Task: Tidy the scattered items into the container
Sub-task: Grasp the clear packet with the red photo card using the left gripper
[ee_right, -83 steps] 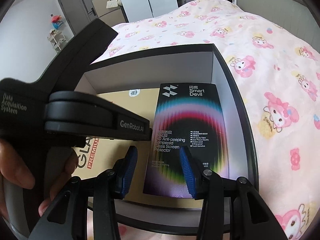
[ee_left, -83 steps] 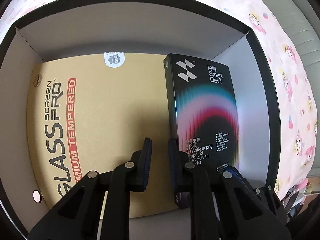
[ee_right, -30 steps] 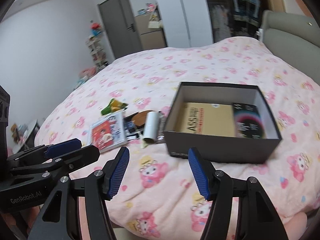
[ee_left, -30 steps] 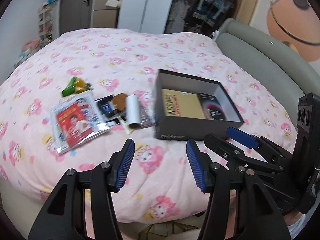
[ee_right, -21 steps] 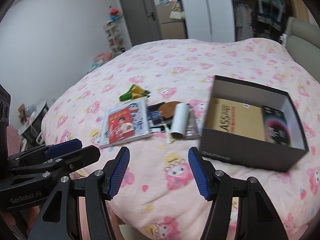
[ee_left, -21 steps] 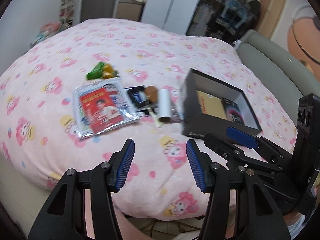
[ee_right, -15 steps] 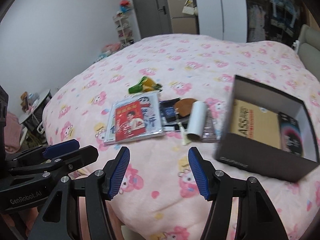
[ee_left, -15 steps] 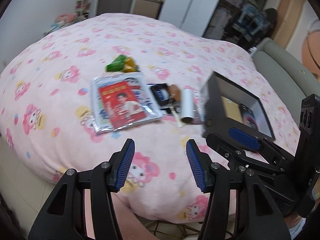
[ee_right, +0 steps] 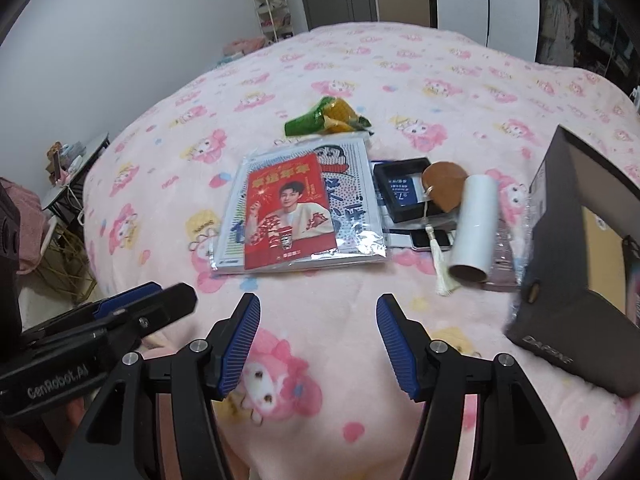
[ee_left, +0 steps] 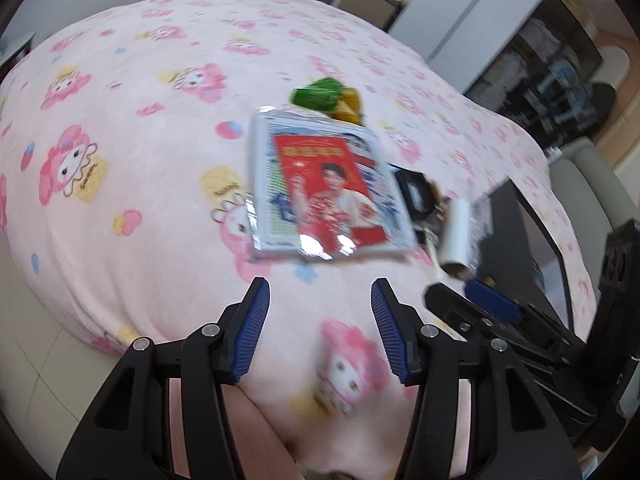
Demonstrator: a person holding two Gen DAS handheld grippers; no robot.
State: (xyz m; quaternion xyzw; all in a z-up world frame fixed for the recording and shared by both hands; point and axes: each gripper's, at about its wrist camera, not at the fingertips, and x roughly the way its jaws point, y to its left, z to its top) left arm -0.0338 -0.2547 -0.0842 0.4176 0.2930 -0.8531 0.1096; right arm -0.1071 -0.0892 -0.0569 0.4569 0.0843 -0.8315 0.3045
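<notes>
Scattered items lie on the pink bedspread: a plastic-wrapped red card packet (ee_right: 294, 218) (ee_left: 324, 192), a green and orange wrapper (ee_right: 326, 120) (ee_left: 324, 98), a small black box (ee_right: 402, 194), a brown disc (ee_right: 444, 184) and a white roll (ee_right: 474, 228) (ee_left: 456, 240). The dark open box (ee_right: 560, 280) stands at the right with a tan package inside. My left gripper (ee_left: 318, 324) is open and empty, short of the packet. My right gripper (ee_right: 318, 338) is open and empty, also short of the packet.
The bed edge drops off at the left, with a pale floor (ee_left: 24, 360) and a side table (ee_right: 72, 168) beyond. Wardrobes and a shelf (ee_right: 276, 4) stand behind the bed. Each gripper shows at the edge of the other's view.
Both grippers pulled out of the box, where a black Smart Devil package now lies, and swung left toward the scattered items. The left jaws went from nearly closed to wide open.
</notes>
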